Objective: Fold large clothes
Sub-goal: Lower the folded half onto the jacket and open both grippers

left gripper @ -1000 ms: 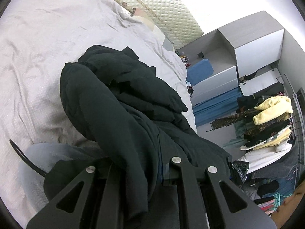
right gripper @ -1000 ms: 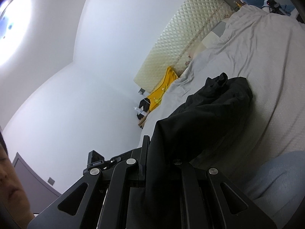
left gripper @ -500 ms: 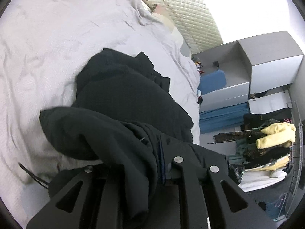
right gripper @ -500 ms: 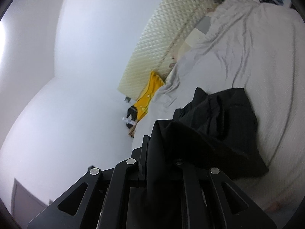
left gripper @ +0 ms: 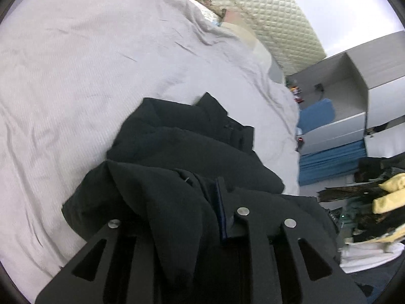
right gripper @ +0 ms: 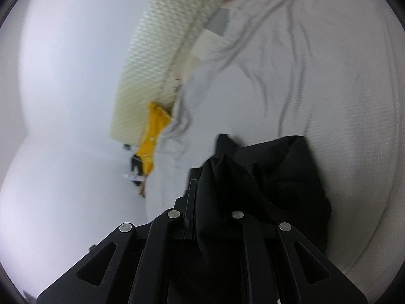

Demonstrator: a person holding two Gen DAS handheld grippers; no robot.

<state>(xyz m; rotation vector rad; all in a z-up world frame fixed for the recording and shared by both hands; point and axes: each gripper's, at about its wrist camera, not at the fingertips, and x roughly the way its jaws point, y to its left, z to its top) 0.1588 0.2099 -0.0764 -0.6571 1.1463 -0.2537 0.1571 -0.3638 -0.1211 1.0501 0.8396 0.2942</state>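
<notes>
Lowered black garment (left gripper: 192, 152), both tongs clamped

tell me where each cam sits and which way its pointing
Left wrist: on the left gripper, looking across the bed toward shelves; its fingers pinch the black garment.
Right wrist: on the right gripper, facing the headboard and wall; fingers pinch the same cloth.
Shared: garment, bed, headboard.

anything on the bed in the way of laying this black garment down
Nothing visible does. The black fabric garment, gripped by the left gripper and right gripper, hangs over bare wrinkled white bedsheet.
</notes>
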